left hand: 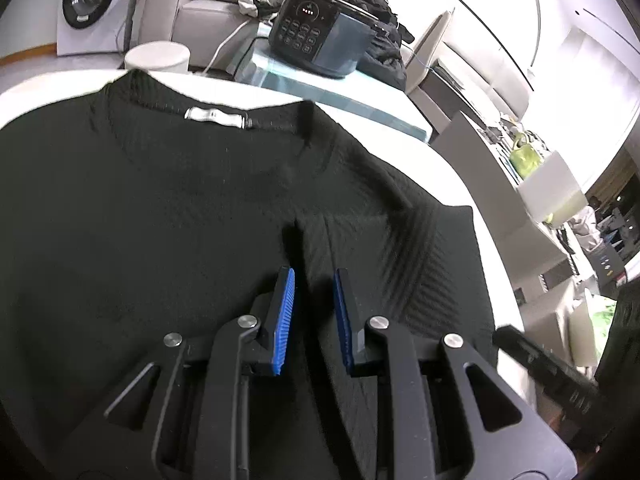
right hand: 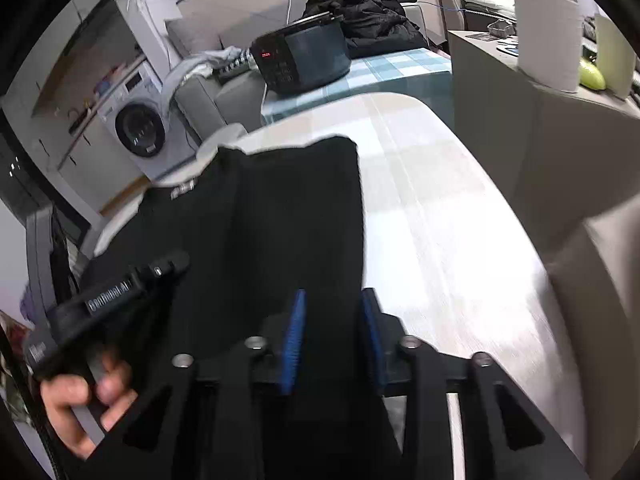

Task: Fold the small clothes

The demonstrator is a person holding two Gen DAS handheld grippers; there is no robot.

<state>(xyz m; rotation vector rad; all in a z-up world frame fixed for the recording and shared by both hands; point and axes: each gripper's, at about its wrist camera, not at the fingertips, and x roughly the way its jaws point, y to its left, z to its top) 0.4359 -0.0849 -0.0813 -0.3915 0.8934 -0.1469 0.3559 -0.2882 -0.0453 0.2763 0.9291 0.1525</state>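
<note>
Under both grippers: black top (left hand: 168, 208) spread on white table (right hand: 448, 216), collar at the far end.
Left gripper (left hand: 314, 276): jaws narrow, a raised fold of the top between the blue pads (left hand: 285, 312); pressing or not, cannot tell.
Right gripper (right hand: 334, 300): jaws partly apart over the top's right edge; grip unclear.
Hand (right hand: 80, 404): left of the right gripper, holding the left tool's handle.

My right gripper (right hand: 333, 300) is hanging over the black garment's (right hand: 272, 216) right edge on the pale table (right hand: 440, 216), blue pads apart around dark cloth, while my left hand (right hand: 86, 400) is gripping its gripper (right hand: 120, 292).
</note>
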